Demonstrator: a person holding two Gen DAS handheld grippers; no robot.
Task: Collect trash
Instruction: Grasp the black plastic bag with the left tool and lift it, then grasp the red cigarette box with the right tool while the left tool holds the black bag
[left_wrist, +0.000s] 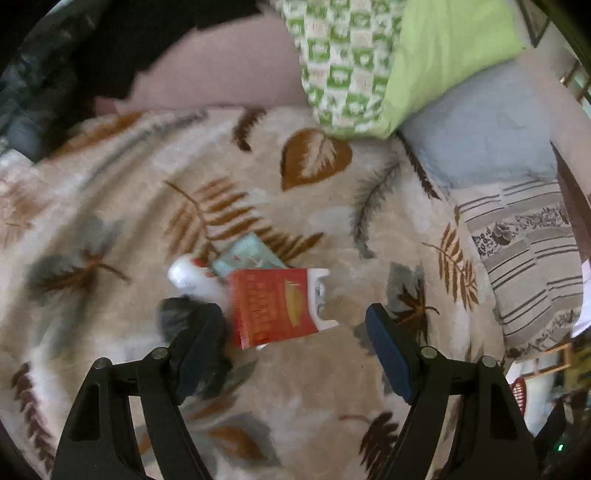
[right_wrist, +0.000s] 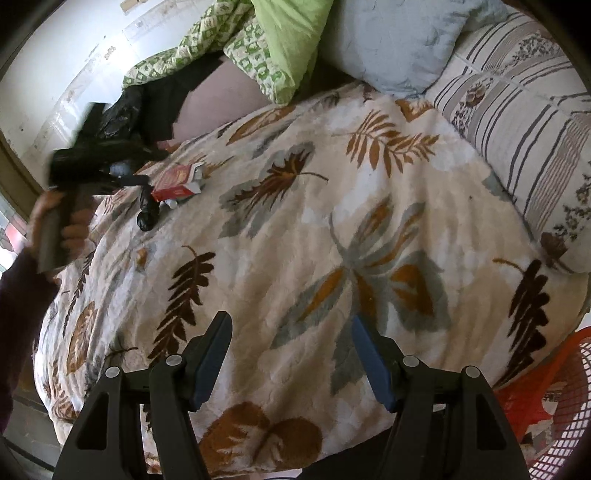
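Left tongs (left_wrist: 295, 343): spread, just short of the red cardboard carton (left_wrist: 275, 306).
Carton: on the leaf-print fleece blanket (left_wrist: 332, 221), touching a white wrapper (left_wrist: 186, 277).
Right tongs (right_wrist: 290, 360): spread, empty, well apart from the carton.
Risk: soft blanket may bunch into the grip; carton may slide.

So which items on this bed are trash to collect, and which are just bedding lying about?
Trash to collect:
- red cardboard box
- teal paper packet
- white plastic bottle
- small black crumpled bag
- red mesh basket, probably the bin

Just bedding:
- leaf-print fleece blanket
- green pillow
- striped pillow
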